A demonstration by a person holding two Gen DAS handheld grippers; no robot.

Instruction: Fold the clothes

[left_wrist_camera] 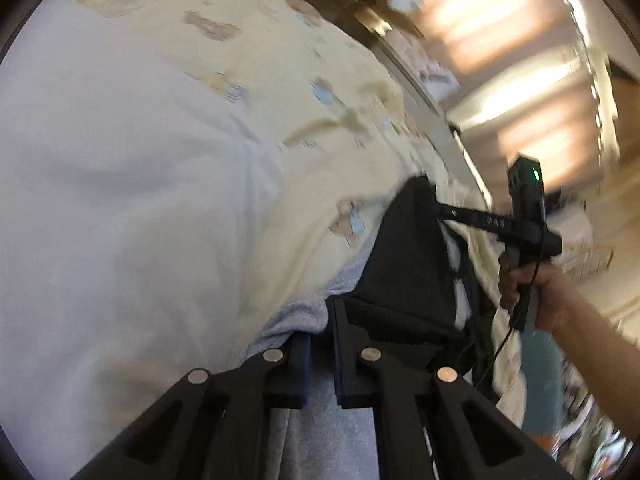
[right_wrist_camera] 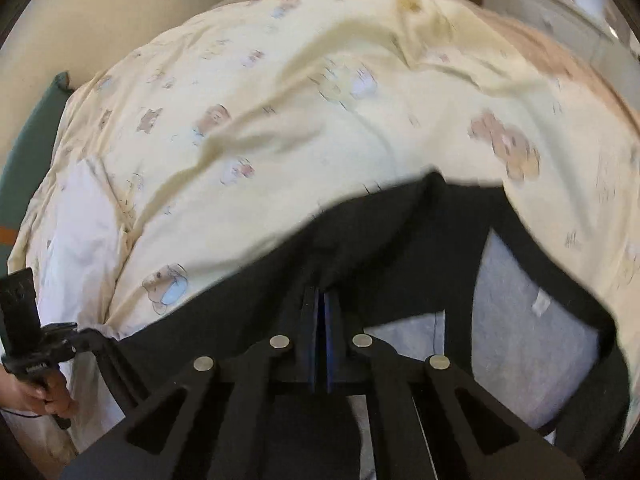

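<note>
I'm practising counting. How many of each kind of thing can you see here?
Hand-held grippers: 2, the left and the right
Black and grey garment: 1
Yellow bear-print blanket: 1
Total: 4

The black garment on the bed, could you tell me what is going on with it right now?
A person holds a handheld gripper in each hand and is working on a black garment with a grey inside, lying on a bed with a yellow bear-print quilt. The right gripper is shut on the garment's edge, and the left gripper pinches another part of it. The garment is stretched between them, not yet folded.
</note>
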